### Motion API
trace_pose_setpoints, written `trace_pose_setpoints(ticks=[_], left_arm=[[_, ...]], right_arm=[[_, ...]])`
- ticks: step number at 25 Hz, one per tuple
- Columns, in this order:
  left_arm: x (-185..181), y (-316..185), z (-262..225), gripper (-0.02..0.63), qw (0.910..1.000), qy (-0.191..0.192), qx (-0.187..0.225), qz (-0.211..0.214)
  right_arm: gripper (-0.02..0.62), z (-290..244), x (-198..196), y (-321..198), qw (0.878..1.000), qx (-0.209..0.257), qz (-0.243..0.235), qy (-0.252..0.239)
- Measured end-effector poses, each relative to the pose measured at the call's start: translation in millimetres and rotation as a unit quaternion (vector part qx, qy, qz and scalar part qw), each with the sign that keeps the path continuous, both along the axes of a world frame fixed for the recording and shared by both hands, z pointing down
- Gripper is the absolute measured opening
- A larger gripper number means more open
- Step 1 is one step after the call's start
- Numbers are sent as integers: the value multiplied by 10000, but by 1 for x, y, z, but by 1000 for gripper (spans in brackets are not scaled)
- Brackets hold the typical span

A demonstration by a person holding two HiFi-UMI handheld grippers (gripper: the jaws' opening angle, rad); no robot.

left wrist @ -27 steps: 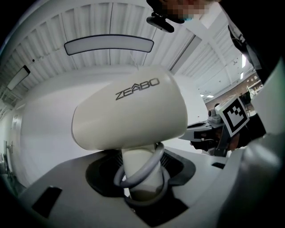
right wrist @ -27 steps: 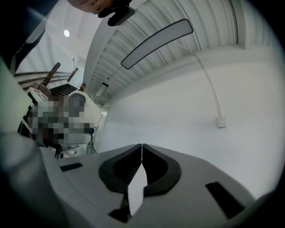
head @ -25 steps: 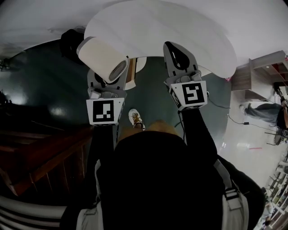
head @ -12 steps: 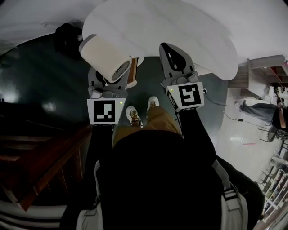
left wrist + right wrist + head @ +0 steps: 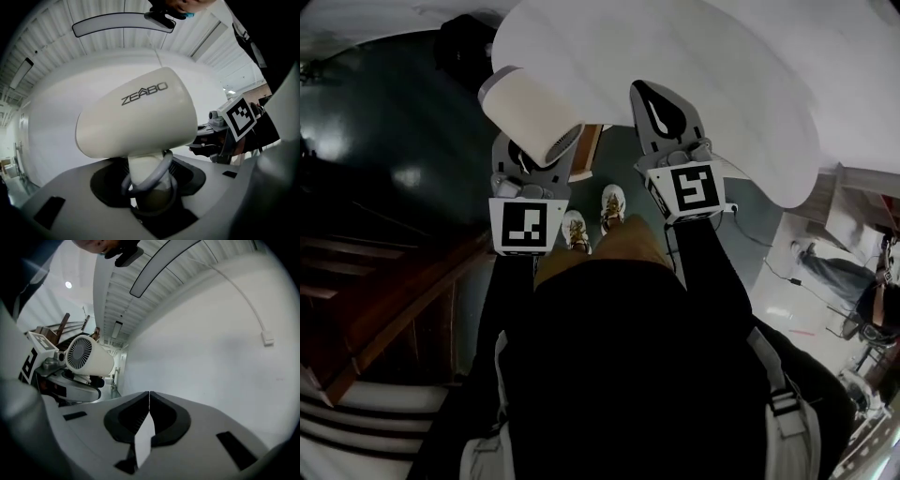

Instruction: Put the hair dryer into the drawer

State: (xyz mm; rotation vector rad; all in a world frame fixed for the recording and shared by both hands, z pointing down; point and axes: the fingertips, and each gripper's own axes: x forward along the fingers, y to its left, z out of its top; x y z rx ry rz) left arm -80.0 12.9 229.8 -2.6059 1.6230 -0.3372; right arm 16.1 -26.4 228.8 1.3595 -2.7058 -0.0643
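Note:
A cream hair dryer (image 5: 530, 112) stands up out of my left gripper (image 5: 534, 161), which is shut on its handle. In the left gripper view the dryer's body (image 5: 136, 115) fills the middle, its handle sits between the jaws of the left gripper (image 5: 147, 187), and a grey cord loops round the handle. My right gripper (image 5: 649, 92) is held beside it to the right, shut and empty, with its tips (image 5: 149, 397) meeting. From the right gripper view the dryer's rear grille (image 5: 80, 352) shows at the left. No drawer is in view.
A white round table (image 5: 703, 66) lies just ahead of both grippers. Dark wooden steps (image 5: 384, 300) run along the left. The floor (image 5: 394, 122) is dark and glossy. My shoes (image 5: 591, 220) show below the grippers. Another person (image 5: 834, 272) stands far right.
Both grippers have moved on toward the white table, which now looms larger ahead. My feet have stepped forward. The dryer stays held in the left gripper and the right stays shut.

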Motion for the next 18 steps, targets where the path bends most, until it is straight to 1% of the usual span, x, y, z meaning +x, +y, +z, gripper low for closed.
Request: trace_pose_setpoints(ticks=[3,5,10,12,14,18], left_arm=[[5,-8,15,230,9996,-189,-177,-95],[12,-14,25,230,9991,-240,-326,-149],[10,-23,55,230,9943,-308,-819,-610],[7,-22,70,230,9913,-409,-1013,-733],[7,-18,82,230,9885,-555,-1191,-749],[7,-14,99,230,9855,-761,-1389,-614]], right_arm=[[28,10,0,-18,9996,-134,-245,-89],[28,16,3,-29,9990,-211,-374,-128],[28,36,-2,-43,9955,-402,-832,-215],[28,47,-3,-42,9936,-529,-963,-245],[28,56,-2,-41,9921,-669,-1027,-273],[28,65,-5,-39,9901,-827,-1103,-269]])
